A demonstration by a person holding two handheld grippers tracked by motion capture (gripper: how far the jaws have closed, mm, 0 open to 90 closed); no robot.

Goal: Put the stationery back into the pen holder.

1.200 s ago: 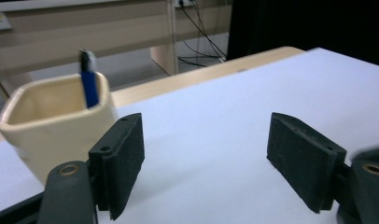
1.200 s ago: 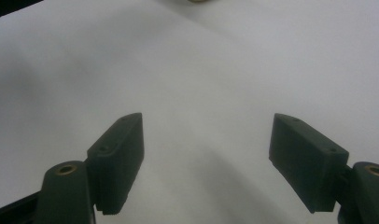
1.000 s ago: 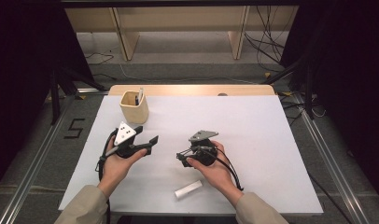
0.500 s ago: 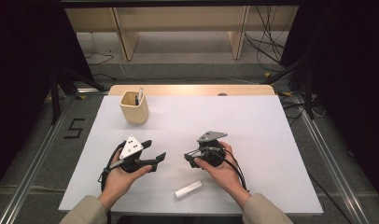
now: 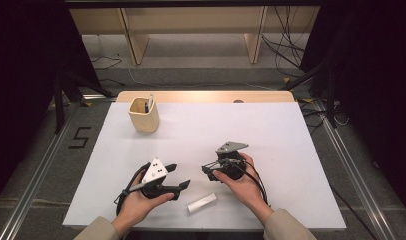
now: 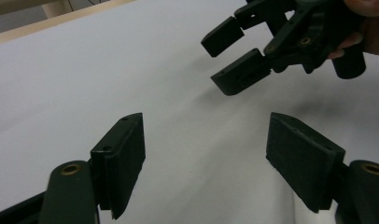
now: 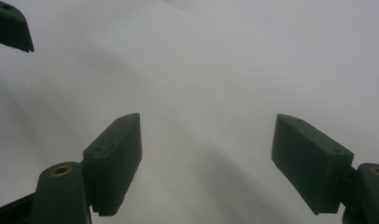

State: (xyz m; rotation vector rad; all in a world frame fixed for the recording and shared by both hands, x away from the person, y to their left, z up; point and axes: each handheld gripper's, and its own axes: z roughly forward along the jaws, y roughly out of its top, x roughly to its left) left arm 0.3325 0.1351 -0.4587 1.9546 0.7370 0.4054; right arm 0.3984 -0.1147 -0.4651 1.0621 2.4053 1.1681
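My left gripper (image 5: 178, 175) is held low over the white table (image 5: 291, 130) at the near left, open, with nothing between its jaws. My right gripper (image 5: 206, 171) is a short way to its right, open and empty too, and its jaws point left toward the left one. A small white cylinder (image 5: 201, 203) lies on the table just in front of the two, between the hands. In the left gripper view my own jaws (image 6: 211, 158) stand wide apart and the right gripper (image 6: 243, 53) faces them at the upper right. Bare white table lies between the spread jaws (image 7: 206, 158) in the right gripper view.
A pale wooden cup (image 5: 143, 116) with a pen (image 5: 150, 102) in it stands at the far left of the table. The table's wooden far edge (image 5: 206, 96) runs along the back. A tip of the left gripper's jaw (image 7: 10, 25) shows in the right gripper view.
Both hands have drawn back toward the near edge. The left gripper came farthest, from near the cup down to the front left. Both grippers stayed open and empty.
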